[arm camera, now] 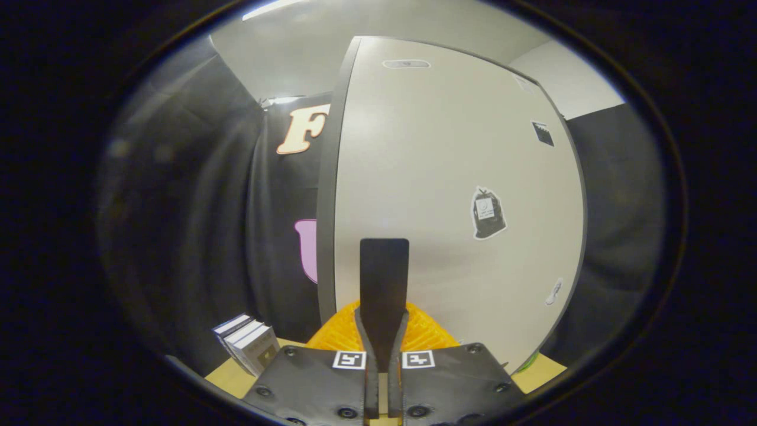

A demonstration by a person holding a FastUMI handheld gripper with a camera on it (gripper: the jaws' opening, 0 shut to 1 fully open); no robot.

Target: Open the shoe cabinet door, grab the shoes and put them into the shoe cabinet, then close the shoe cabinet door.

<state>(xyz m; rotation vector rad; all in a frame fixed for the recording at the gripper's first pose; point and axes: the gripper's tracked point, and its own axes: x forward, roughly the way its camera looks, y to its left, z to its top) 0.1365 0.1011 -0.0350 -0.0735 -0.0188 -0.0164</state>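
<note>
Straight ahead, at twelve o'clock from the gripper [384, 260], stands the shoe cabinet [449, 195], a tall pale cabinet with a dark edge strip [329, 195] running down its side at about eleven o'clock. Its door [426, 148] is flat against the body, apparently closed, with a small oval recess [406, 63] near its top. The gripper's two fingers are brought together with no gap showing between their tips, and nothing is held between them; the joined tips rise in front of the lower part of the door, though whether they touch it cannot be told. On the door, at roughly two o'clock from the fingertips, sits a sticker shaped like a dark bag [489, 213]; a smaller dark square sticker [543, 134] lies higher toward one o'clock, and a small pale sticker [554, 291] sits at three o'clock. Just behind the fingers' base, low against the cabinet, an orange ribbed object [426, 334] shows on both sides of them. At about eight o'clock a few upright books [248, 343] stand on the light wooden surface [233, 378].
</note>
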